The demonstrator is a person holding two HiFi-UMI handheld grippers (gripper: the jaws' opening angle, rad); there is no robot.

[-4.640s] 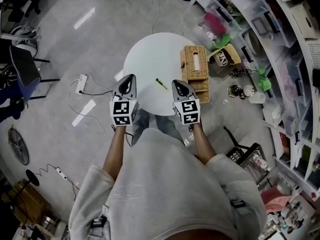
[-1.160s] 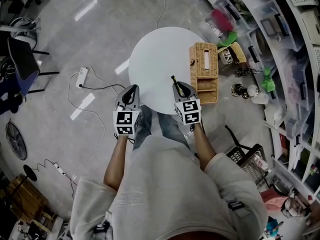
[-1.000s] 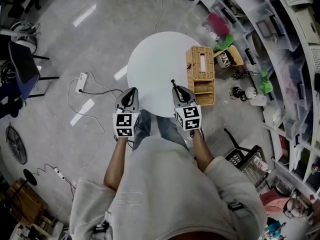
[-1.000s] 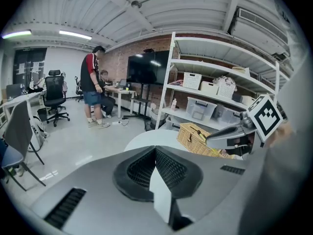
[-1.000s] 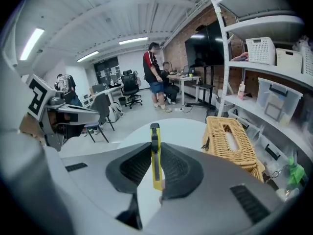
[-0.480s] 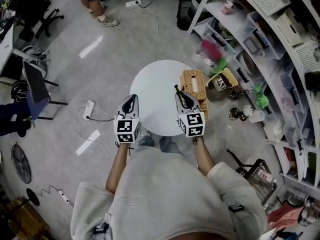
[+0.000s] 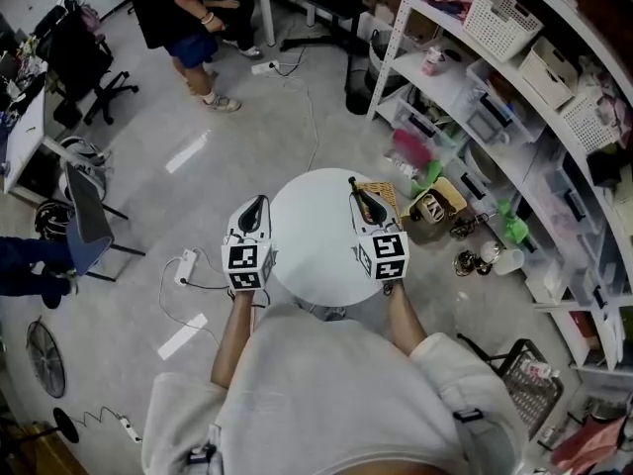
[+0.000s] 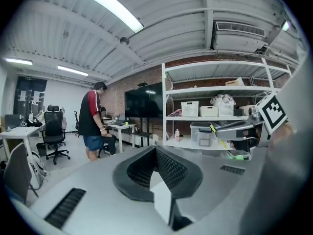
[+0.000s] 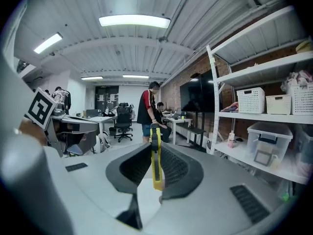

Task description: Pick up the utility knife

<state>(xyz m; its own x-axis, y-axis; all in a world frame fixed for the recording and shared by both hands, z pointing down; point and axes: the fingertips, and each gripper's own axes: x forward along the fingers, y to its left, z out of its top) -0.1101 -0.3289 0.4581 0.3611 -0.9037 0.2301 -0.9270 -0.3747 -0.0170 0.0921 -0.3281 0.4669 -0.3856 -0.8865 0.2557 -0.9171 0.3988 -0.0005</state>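
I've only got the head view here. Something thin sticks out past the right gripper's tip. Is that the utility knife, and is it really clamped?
Observer: Yes. In the right gripper view, the right gripper has its jaws closed on the utility knife, which is yellow and stands upright and edge-on between the pads.
Operator: And the left gripper, is anything in it?
Observer: Nothing. The left gripper view shows the left gripper with its jaws together and nothing between them.
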